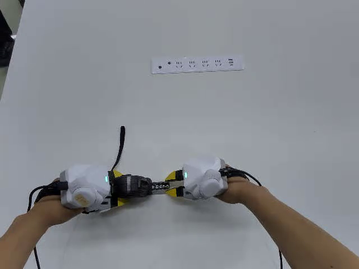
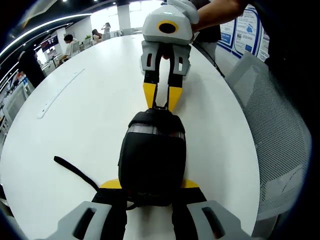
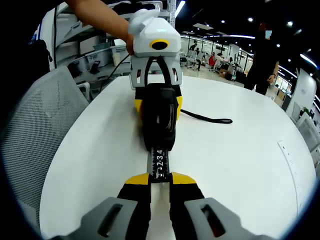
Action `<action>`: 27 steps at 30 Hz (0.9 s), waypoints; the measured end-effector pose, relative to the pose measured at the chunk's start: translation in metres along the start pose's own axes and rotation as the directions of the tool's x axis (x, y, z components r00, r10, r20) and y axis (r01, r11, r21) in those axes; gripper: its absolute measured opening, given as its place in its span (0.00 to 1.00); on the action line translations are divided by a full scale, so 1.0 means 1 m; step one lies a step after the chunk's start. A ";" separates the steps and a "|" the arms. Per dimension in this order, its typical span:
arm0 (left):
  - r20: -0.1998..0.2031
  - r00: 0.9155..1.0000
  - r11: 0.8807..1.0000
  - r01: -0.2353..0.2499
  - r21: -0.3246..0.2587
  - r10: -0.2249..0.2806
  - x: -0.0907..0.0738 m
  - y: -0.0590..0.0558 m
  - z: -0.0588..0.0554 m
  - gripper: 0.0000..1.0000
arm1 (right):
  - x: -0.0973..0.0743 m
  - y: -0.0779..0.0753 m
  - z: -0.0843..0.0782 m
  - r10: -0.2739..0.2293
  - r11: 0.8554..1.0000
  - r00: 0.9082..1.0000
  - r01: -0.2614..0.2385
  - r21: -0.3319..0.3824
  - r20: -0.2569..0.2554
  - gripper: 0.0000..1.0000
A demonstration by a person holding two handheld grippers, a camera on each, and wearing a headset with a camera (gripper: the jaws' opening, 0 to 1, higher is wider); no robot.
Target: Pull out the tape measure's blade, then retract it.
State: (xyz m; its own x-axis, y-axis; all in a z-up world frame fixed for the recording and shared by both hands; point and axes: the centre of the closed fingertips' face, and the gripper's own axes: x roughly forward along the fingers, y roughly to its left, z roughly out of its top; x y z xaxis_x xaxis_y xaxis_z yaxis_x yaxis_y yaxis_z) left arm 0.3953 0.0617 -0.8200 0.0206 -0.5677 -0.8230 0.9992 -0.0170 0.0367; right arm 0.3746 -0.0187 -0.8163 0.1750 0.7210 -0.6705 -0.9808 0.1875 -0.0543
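Note:
A black tape measure [image 1: 133,185] lies low over the white table, held in my left gripper [image 1: 117,189], which is shut on its case [image 2: 152,160]. A short piece of blade [image 3: 160,164] with printed numbers sticks out of the case [image 3: 159,117]. My right gripper [image 1: 173,184] is shut on the blade's end, its yellow fingertips [image 3: 142,179] pinching it. In the left gripper view the right gripper [image 2: 161,100] faces me just beyond the case. The black wrist strap [image 1: 120,147] trails away across the table.
A white power strip [image 1: 197,63] lies farther back on the white table [image 1: 252,123]. A grey mesh chair [image 2: 270,100] stands beside the table. People and desks stand far off in the room.

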 end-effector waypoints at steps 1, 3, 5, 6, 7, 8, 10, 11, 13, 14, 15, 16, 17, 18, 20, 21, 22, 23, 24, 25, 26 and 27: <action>0.000 1.000 1.000 0.000 0.000 0.000 0.000 0.000 0.000 0.31 | 0.000 0.000 0.000 0.000 1.000 1.000 0.000 0.000 0.000 0.11; 0.000 1.000 1.000 0.000 -0.001 0.000 0.000 0.000 0.000 0.31 | -0.004 0.000 -0.003 0.000 1.000 1.000 0.000 -0.003 -0.002 0.11; -0.001 1.000 1.000 0.000 -0.001 0.000 0.000 0.000 0.000 0.31 | -0.005 0.000 -0.004 0.000 1.000 1.000 0.000 -0.002 -0.003 0.11; -0.001 1.000 1.000 0.000 -0.001 0.000 0.000 0.000 0.000 0.31 | -0.006 0.000 -0.005 0.000 1.000 1.000 0.000 -0.003 -0.004 0.11; -0.001 1.000 1.000 0.000 -0.001 0.000 0.000 0.000 0.000 0.31 | -0.006 0.000 -0.006 0.001 1.000 1.000 -0.001 -0.002 -0.004 0.11; -0.001 1.000 1.000 0.000 0.000 0.000 0.000 0.000 0.000 0.31 | -0.007 0.000 -0.006 0.001 1.000 1.000 -0.001 0.000 -0.004 0.11; -0.002 1.000 1.000 0.001 0.001 -0.001 0.000 0.000 0.000 0.31 | -0.008 0.000 -0.007 0.001 1.000 1.000 -0.001 -0.001 -0.005 0.11; -0.002 1.000 1.000 0.001 0.001 -0.001 0.000 0.000 0.000 0.31 | -0.008 0.000 -0.008 0.001 1.000 1.000 -0.001 -0.001 -0.005 0.11; -0.003 1.000 1.000 0.001 0.002 -0.001 0.000 0.000 0.000 0.31 | -0.010 0.000 -0.009 0.002 1.000 1.000 -0.002 -0.002 -0.005 0.11; -0.003 1.000 1.000 0.001 0.002 -0.001 0.000 0.000 0.000 0.31 | -0.011 0.000 -0.010 0.001 1.000 1.000 -0.001 -0.004 -0.006 0.11; -0.003 1.000 1.000 0.001 0.002 -0.001 0.000 0.000 0.000 0.31 | -0.012 0.000 -0.011 0.001 1.000 1.000 -0.001 -0.004 -0.007 0.11; -0.003 1.000 1.000 0.002 0.001 -0.002 0.000 0.000 0.000 0.31 | -0.013 0.000 -0.012 0.001 1.000 1.000 -0.001 -0.004 -0.008 0.11; -0.003 1.000 1.000 0.002 0.002 -0.002 0.000 0.000 0.000 0.31 | -0.013 0.000 -0.012 0.001 1.000 1.000 -0.001 -0.005 -0.008 0.11; -0.004 1.000 1.000 0.002 0.003 -0.002 0.000 0.000 0.000 0.31 | -0.014 0.000 -0.013 0.002 1.000 1.000 -0.002 -0.005 -0.008 0.11; -0.004 1.000 1.000 0.003 0.003 -0.003 0.001 0.001 0.000 0.31 | -0.015 0.000 -0.014 0.001 1.000 1.000 -0.001 -0.006 -0.007 0.11; -0.004 1.000 1.000 0.003 0.003 -0.003 0.001 0.001 0.000 0.31 | -0.016 0.000 -0.015 0.002 1.000 1.000 -0.002 -0.007 -0.007 0.11; -0.005 1.000 1.000 0.003 0.004 -0.003 0.001 0.001 0.000 0.31 | -0.016 0.000 -0.015 0.002 1.000 1.000 -0.003 -0.006 -0.007 0.11; -0.005 1.000 1.000 0.003 0.003 -0.003 0.001 0.001 0.000 0.31 | -0.017 0.000 -0.016 0.003 1.000 1.000 -0.003 -0.007 -0.007 0.11; -0.006 1.000 1.000 0.003 0.004 -0.003 0.001 0.001 0.000 0.31 | -0.017 0.000 -0.016 0.004 1.000 1.000 -0.004 -0.006 -0.007 0.11; -0.006 1.000 1.000 0.003 0.004 -0.003 0.001 0.001 0.000 0.31 | -0.018 0.000 -0.017 0.004 1.000 1.000 -0.004 -0.007 -0.007 0.11; -0.006 1.000 1.000 0.003 0.004 -0.003 0.001 0.001 0.000 0.31 | -0.019 0.000 -0.018 0.003 1.000 1.000 -0.003 -0.006 -0.008 0.11; -0.006 1.000 1.000 0.003 0.004 -0.003 0.001 0.001 0.000 0.31 | -0.019 0.000 -0.018 0.003 1.000 1.000 -0.003 -0.007 -0.007 0.11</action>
State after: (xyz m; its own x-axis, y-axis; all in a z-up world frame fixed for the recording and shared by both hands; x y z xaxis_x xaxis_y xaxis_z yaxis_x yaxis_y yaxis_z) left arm 0.3961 0.0613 -0.8205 0.0180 -0.5624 -0.8266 0.9991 -0.0217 0.0365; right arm 0.3693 -0.0448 -0.8170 0.1711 0.7167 -0.6761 -0.9819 0.1806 -0.0571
